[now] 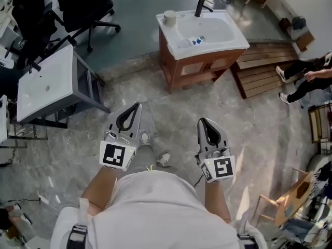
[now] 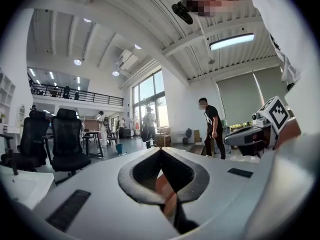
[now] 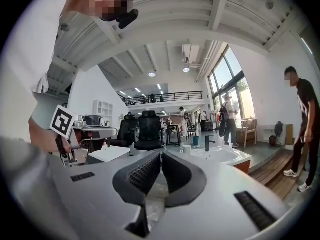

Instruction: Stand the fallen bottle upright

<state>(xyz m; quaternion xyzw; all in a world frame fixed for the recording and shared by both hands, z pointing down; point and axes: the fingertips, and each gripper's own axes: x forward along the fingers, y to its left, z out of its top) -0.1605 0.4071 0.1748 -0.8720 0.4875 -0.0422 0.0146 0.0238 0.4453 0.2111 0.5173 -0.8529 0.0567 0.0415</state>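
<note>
Close in front of the body, at waist height: left gripper (image 1: 138,106) and right gripper (image 1: 201,121), both closed tip to tip, nothing between the jaws. Well ahead, in the white basin (image 1: 174,46) of the wooden vanity (image 1: 197,69): a small blue-and-white thing (image 1: 196,41) lying near the front edge, probably the fallen bottle, though too small to be sure.

Best to walk up close first, then open one gripper wide before reaching. Take the bottle across its body near the middle, tip it up slowly, and set the base on a flat spot, clear of the faucet (image 1: 201,7) and the white cup (image 1: 169,17).

Underfoot, mottled grey floor (image 1: 171,118). To the left, a second white basin (image 1: 44,84) on a grey frame, and black office chairs (image 1: 83,4); to the right, wooden decking (image 1: 270,61). Farther off, tall windows (image 2: 147,91) and a railed mezzanine (image 2: 75,91).
</note>
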